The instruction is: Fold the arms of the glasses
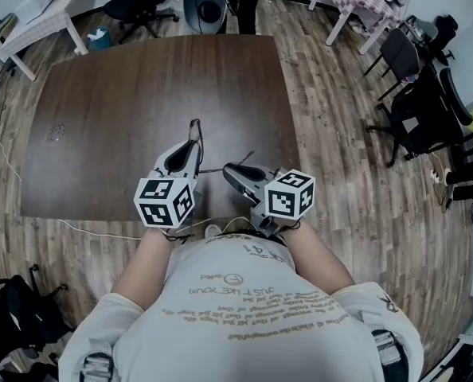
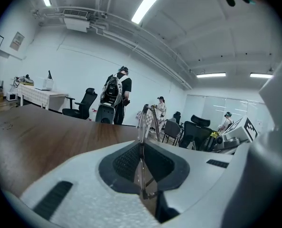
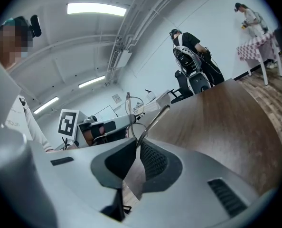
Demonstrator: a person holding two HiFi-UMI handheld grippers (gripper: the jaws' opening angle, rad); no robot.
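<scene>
Head view: the glasses (image 1: 197,138), a thin dark wire frame, hang just above the near edge of the brown bench (image 1: 125,94). They span the gap between the left tongs (image 1: 186,153) and the right tongs (image 1: 231,170).

Left gripper view: the left tongs (image 2: 142,146) are closed on the frame, which shows edge-on as a fine metal line rising from between the ribbed pads (image 2: 126,163). Which part of the frame they pinch cannot be told.

Right gripper view: the right tongs (image 3: 137,145) are closed on one slender arm (image 3: 156,119), which runs up and away beside a wire rim (image 3: 127,103). The arm stands out from the frame, not yet folded.

Handling, as judged: the glasses are very light, thin and springy, and the lenses and small hinges are probably fragile. The smooth wire may slip or twist in the pads. A steady hold on the frame near the hinge, with gentle pressure partway along the arm, would suit. Force across the hinge's swing risks bending it.
</scene>
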